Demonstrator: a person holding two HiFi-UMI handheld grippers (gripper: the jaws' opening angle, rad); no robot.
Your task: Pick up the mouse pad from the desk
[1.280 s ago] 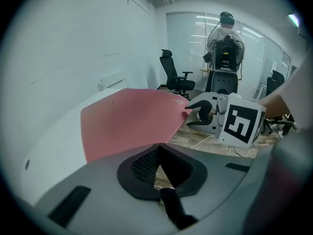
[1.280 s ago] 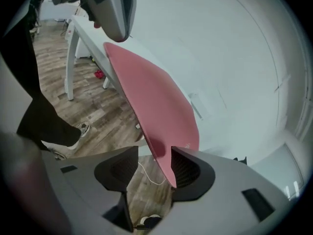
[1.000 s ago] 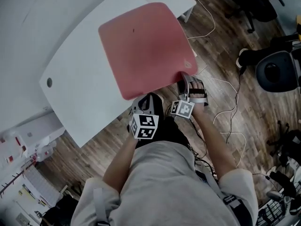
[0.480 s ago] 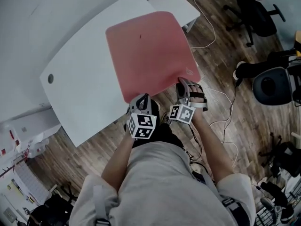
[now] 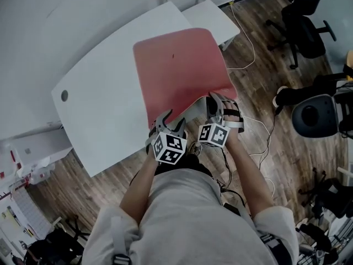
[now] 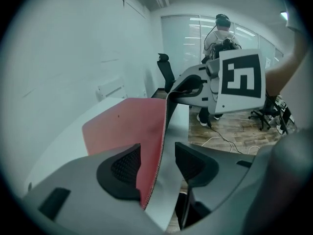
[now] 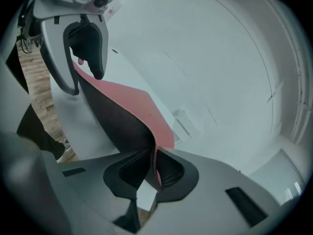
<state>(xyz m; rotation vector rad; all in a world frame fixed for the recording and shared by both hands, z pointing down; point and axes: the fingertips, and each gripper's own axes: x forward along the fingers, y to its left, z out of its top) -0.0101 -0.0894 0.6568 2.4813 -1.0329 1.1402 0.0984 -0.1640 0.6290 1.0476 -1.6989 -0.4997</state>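
Two grippers meet the near edge of the red mouse pad [image 5: 179,70], which lies mostly on the white desk [image 5: 99,109] with that edge curled up. The left gripper [image 6: 157,164] has just spread its jaws, and the edge stands loose between them, unpinched. Light, thin and floppy by the look of it, the pad should sag when raised. Its stitched rim offers the best purchase, and there the right gripper [image 7: 154,173] has just clamped tight.

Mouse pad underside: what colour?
Black; the mouse pad underside shows best in the right gripper view.
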